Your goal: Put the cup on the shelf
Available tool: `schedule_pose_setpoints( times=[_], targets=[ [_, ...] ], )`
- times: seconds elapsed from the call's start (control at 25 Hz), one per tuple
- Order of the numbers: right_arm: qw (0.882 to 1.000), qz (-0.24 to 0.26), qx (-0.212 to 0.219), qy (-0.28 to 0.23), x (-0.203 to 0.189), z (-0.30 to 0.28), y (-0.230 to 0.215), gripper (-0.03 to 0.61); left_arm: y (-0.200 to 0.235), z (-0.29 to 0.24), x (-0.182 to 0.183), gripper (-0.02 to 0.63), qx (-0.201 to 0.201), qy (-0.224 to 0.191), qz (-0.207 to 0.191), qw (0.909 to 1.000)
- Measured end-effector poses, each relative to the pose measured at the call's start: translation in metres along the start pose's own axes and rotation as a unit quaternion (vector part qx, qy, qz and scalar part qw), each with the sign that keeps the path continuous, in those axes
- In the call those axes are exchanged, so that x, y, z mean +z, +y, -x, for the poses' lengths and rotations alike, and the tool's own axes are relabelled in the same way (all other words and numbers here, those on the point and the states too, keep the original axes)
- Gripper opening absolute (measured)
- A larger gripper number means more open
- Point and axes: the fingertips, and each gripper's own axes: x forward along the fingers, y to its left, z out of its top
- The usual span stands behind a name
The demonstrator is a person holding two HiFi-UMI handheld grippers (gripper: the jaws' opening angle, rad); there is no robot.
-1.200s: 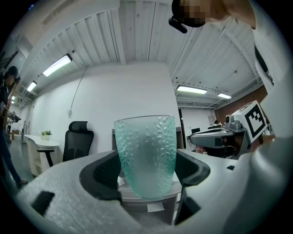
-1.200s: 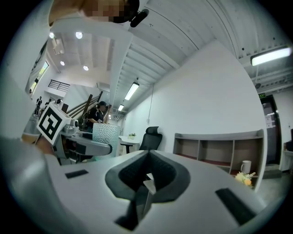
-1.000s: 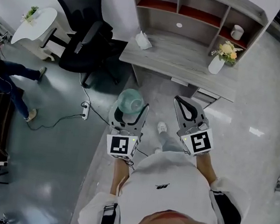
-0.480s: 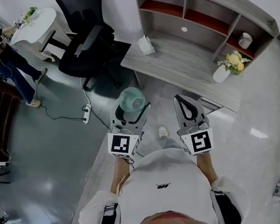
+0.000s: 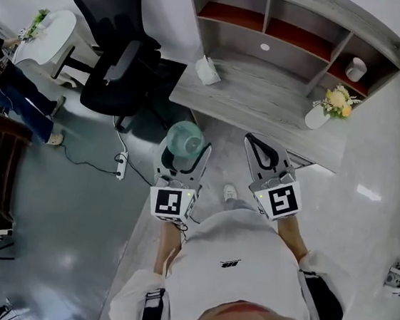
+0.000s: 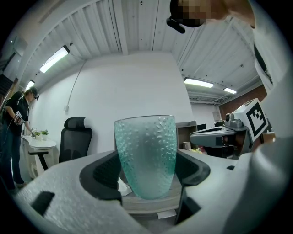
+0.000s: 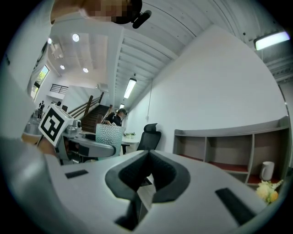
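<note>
A pale green dimpled glass cup [image 5: 185, 144] [image 6: 145, 155] stands upright between the jaws of my left gripper [image 5: 184, 149] [image 6: 146, 171], which is shut on it. The cup also shows at the left of the right gripper view as a cup [image 7: 109, 135]. My right gripper [image 5: 261, 153] [image 7: 147, 176] is held beside it, jaws closed together and holding nothing. Ahead stands the grey wooden shelf unit [image 5: 302, 20] [image 7: 229, 151] with red-floored compartments, above a desk top [image 5: 263, 109]. Both grippers hang over the floor short of the desk.
On the desk lie a tissue pack [image 5: 207, 70] and a white vase with yellow flowers [image 5: 326, 109]. A white mug [image 5: 355, 69] sits in the right compartment. A black office chair [image 5: 115, 53] stands left, with a power strip [image 5: 119, 166] on the floor. A person [image 5: 11, 87] is at far left.
The view has drifted closer to the desk and shelf, which sit a little further right and higher. Both grippers keep their pose; the cup stays in the left one.
</note>
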Motion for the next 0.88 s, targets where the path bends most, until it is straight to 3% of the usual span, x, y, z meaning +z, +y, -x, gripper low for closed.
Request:
schedule_pose_setpoints(
  times=[0.88],
  targets=[
    [1.000,-0.013,0.003,-0.009,-0.014,-0.064,-0.071,0.028,0.033,-0.088,0.000,0.373,0.022,0.000,-0.012,0.9997]
  ],
)
